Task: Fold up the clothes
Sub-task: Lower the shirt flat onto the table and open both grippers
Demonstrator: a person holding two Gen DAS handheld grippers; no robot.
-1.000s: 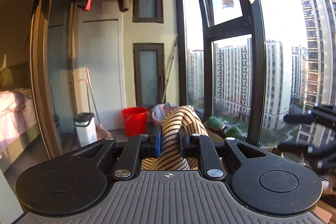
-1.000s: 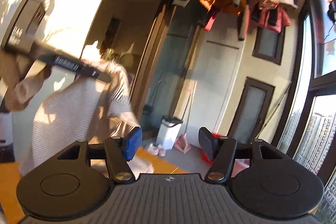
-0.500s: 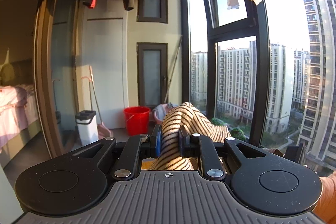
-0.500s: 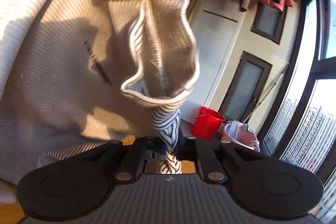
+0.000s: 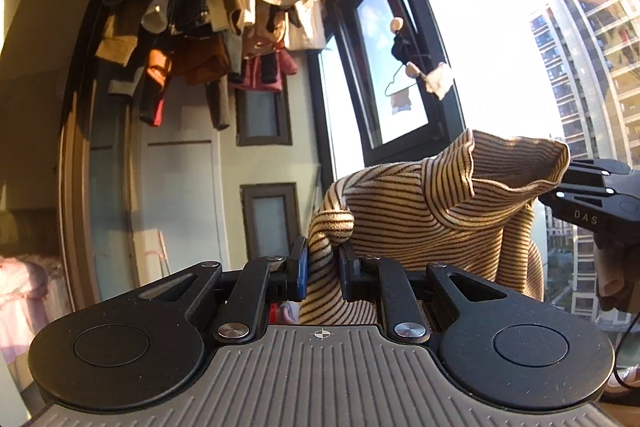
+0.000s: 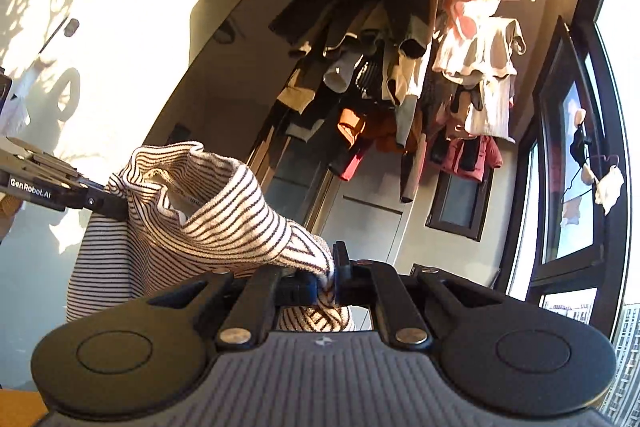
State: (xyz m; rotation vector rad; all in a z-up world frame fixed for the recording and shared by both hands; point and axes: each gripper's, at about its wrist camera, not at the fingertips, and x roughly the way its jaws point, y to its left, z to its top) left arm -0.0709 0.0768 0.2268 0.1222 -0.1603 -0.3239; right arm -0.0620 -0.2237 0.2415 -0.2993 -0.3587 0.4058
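Observation:
A cream striped top [image 5: 432,211] with thin dark stripes hangs in the air between both grippers. My left gripper [image 5: 323,269] is shut on one bunched corner of it. In that view the other gripper [image 5: 592,195] grips the far corner at the right edge. In the right wrist view my right gripper [image 6: 325,281] is shut on a pinch of the striped top [image 6: 208,211], and the left gripper [image 6: 60,191] holds the opposite corner at the left. The cloth droops below both grips, its lower part hidden behind the gripper bodies.
Many garments [image 6: 400,67] hang from a rack overhead. Tall windows [image 5: 500,47] with dark frames stand to the right, with apartment blocks outside. A grey wall with small framed panes [image 5: 270,227] lies ahead. A wooden surface [image 6: 20,403] shows at the lower left.
The right gripper, open a second ago, has closed on the striped top. Both grippers have risen and tilted upward, and the top is now stretched between them.

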